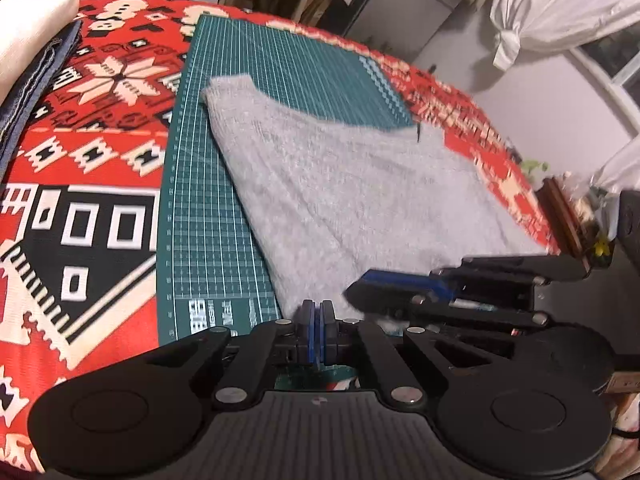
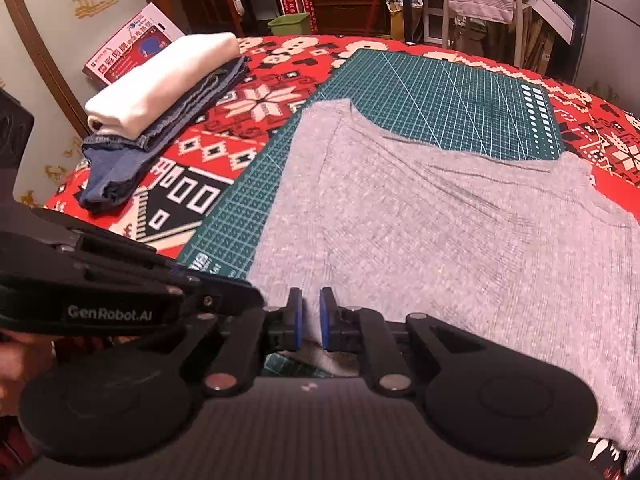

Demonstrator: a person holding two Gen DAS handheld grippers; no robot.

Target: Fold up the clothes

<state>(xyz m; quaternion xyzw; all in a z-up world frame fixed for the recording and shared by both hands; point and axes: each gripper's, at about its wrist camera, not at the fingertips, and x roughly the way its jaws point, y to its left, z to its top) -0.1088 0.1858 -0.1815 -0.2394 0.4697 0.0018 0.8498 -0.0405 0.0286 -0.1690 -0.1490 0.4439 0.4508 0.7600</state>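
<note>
A grey knit garment [image 1: 360, 200] [image 2: 440, 240] lies flat across a green cutting mat [image 1: 208, 200] [image 2: 460, 100], its far edge forming a shallow curve. My left gripper [image 1: 318, 320] is at the garment's near left edge, pads pressed together with no cloth visible between them. In the right wrist view the left gripper [image 2: 248, 296] comes in from the left. My right gripper [image 2: 311, 316] sits over the near edge with a narrow gap filled by grey fabric. In the left wrist view the right gripper [image 1: 356, 290] lies just right of my left fingers.
A red patterned tablecloth [image 1: 80, 160] covers the round table. At the far left a folded white cloth [image 2: 160, 76] rests on folded jeans [image 2: 132, 160], with a printed box [image 2: 132, 40] behind them. The table's right edge [image 1: 560, 216] drops off beside a white curtain [image 1: 560, 8].
</note>
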